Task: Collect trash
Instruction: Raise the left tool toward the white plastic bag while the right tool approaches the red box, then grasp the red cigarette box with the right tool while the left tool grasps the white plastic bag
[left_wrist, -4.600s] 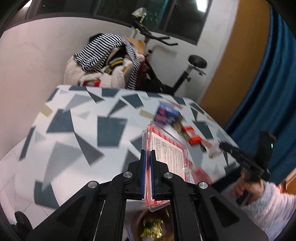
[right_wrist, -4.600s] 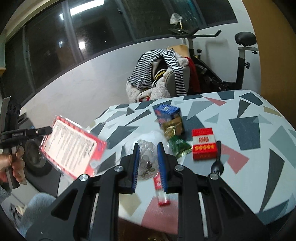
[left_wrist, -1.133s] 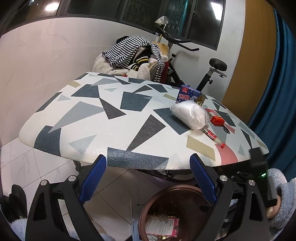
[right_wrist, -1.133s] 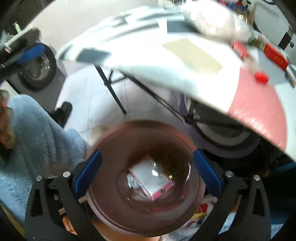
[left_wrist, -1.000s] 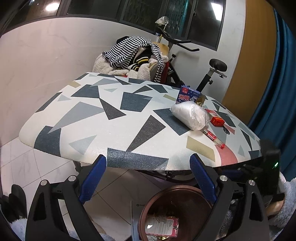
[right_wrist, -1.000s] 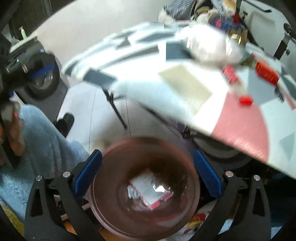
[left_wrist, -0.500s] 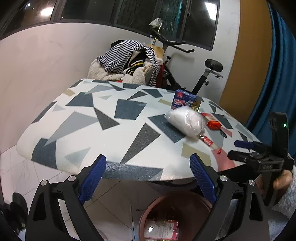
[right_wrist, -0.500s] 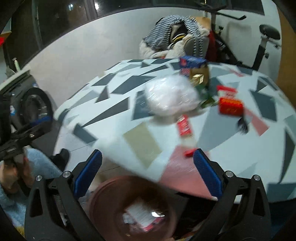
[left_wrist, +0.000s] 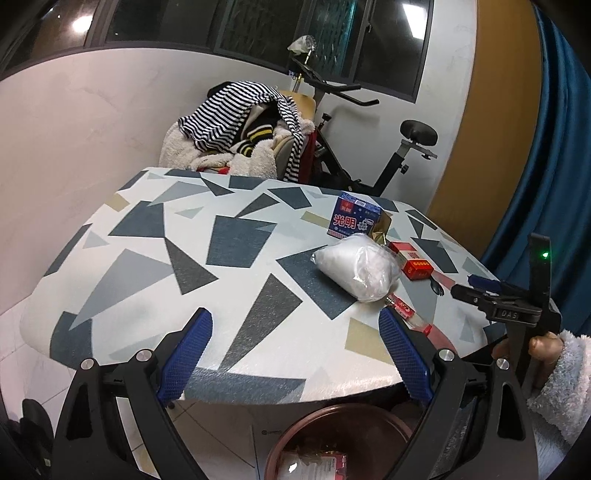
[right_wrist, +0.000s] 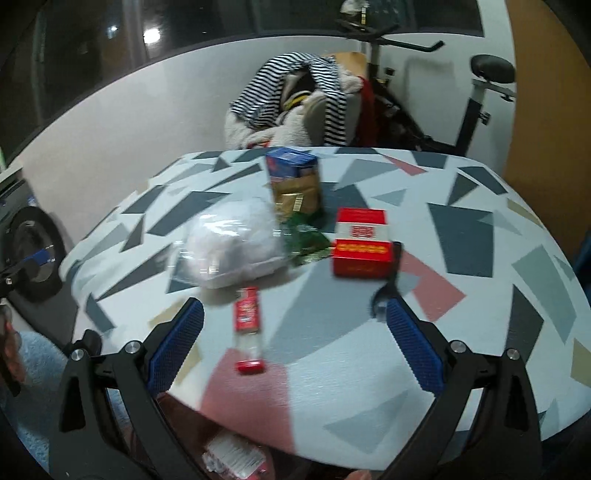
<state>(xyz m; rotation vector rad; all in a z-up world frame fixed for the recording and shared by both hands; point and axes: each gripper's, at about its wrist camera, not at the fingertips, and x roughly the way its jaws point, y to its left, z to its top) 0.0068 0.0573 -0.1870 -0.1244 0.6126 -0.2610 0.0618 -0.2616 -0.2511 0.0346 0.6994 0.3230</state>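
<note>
Patterned in grey, dark and pink triangles, the round table fills both views, with the brown bin seen below its near edge; 4.6 s ago a red-bordered plastic package was clamped in the left gripper, and that package is now seen lying inside the bin, the left fingers being spread wide and empty over the table's rim; the right gripper, pointed down into the bin a second ago, has been raised and is now levelled at the tabletop, its blue pads parted wide with nothing between them; in the left wrist view the right gripper is seen held from below by a hand in a fleecy sleeve at the table's right edge; nearest on the table a red-capped tube is found, then a black spoon, a crumpled clear bag, a red box and a green wrapper, the blue carton standing behind these; beyond the table a chair heaped with striped clothes and an exercise bike are seen against the white wall.
</note>
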